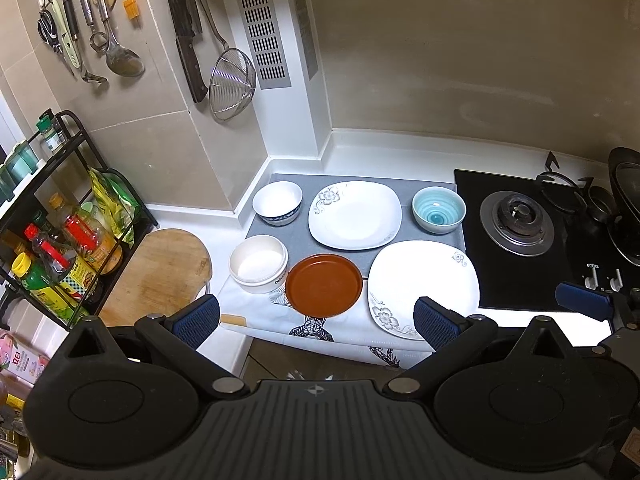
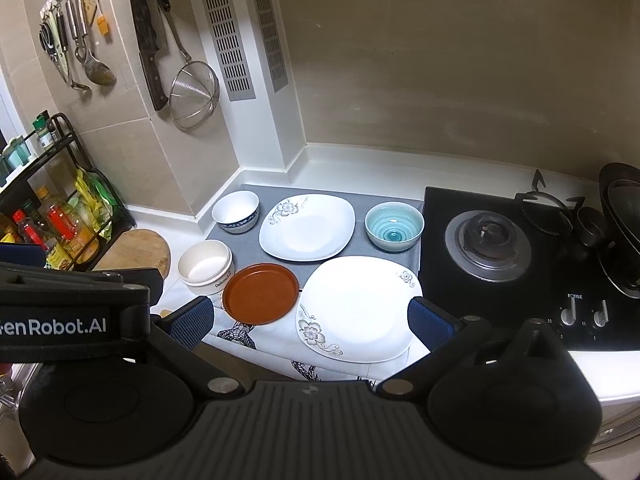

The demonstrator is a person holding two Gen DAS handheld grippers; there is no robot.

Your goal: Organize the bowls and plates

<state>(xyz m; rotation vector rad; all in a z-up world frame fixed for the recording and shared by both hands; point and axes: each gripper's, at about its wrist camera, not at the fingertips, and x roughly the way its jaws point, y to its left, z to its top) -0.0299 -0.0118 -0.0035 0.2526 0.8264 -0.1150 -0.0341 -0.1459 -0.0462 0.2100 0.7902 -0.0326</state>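
On the counter lie two white square plates with grey flower prints, one at the back (image 1: 355,214) (image 2: 307,226) and one at the front (image 1: 423,285) (image 2: 358,307). A brown round plate (image 1: 324,285) (image 2: 261,293) sits left of the front plate. A white bowl with a blue band (image 1: 277,202) (image 2: 235,211), a cream bowl (image 1: 258,263) (image 2: 206,267) and a teal bowl (image 1: 439,209) (image 2: 394,225) stand around them. My left gripper (image 1: 316,322) hovers open above the counter's front edge, holding nothing. My right gripper (image 2: 310,322) is open too, over the front plate's near edge.
A black gas hob (image 1: 516,240) (image 2: 500,256) with a dark wok (image 2: 622,232) fills the right side. A round wooden board (image 1: 160,272) and a black rack of bottles (image 1: 60,240) stand left. Utensils and a strainer (image 1: 232,84) hang on the wall.
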